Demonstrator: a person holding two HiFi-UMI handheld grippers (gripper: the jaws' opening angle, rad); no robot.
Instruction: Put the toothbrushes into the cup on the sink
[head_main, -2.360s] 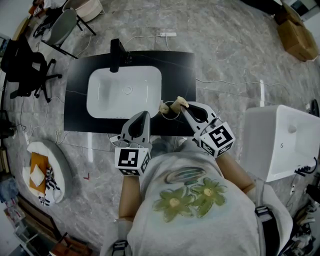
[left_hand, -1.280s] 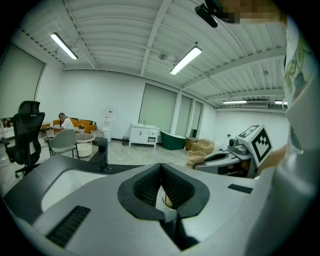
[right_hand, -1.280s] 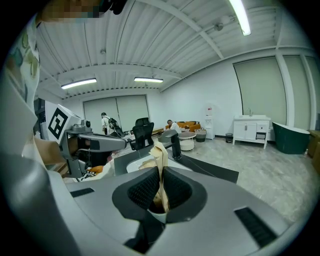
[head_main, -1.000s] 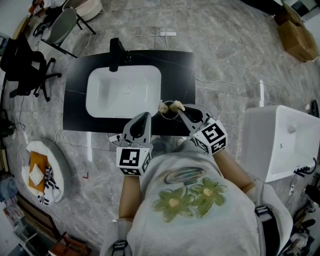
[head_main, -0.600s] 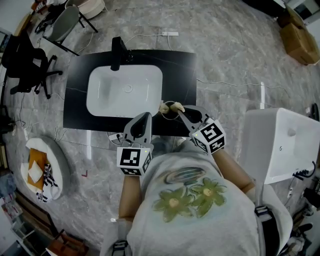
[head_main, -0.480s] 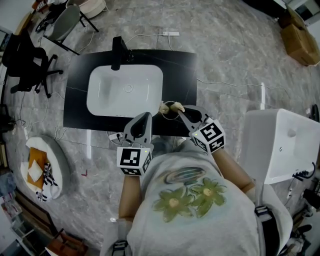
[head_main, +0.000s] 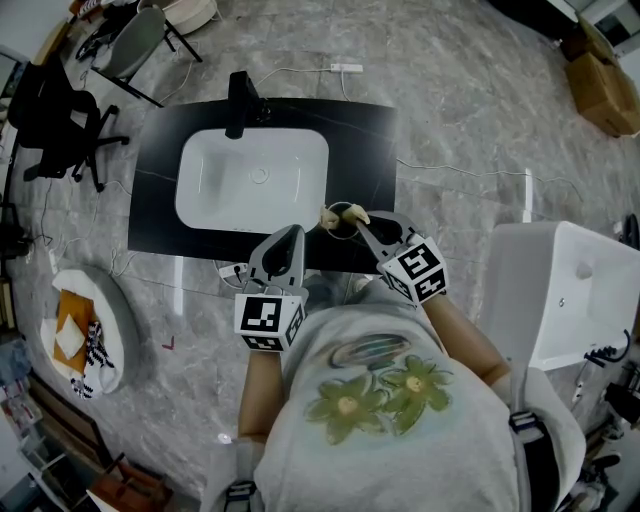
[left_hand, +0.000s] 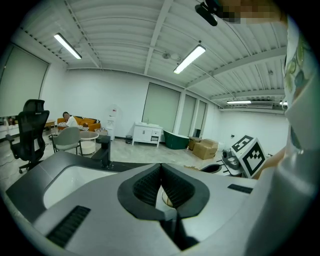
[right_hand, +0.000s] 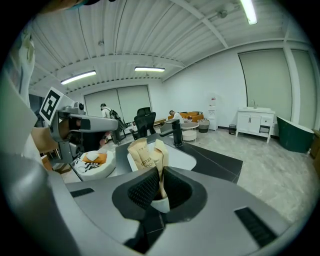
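A tan paper-wrapped toothbrush (right_hand: 159, 151) points lengthwise straight ahead from the right gripper (right_hand: 160, 175), whose jaws pinch its white near end.

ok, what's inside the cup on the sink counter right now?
Two paper-wrapped toothbrushes stick up out of the cup, clamped by the right hand-held gripper. Their lower ends and the cup's bottom are covered by that gripper, so anything else inside can't be seen.
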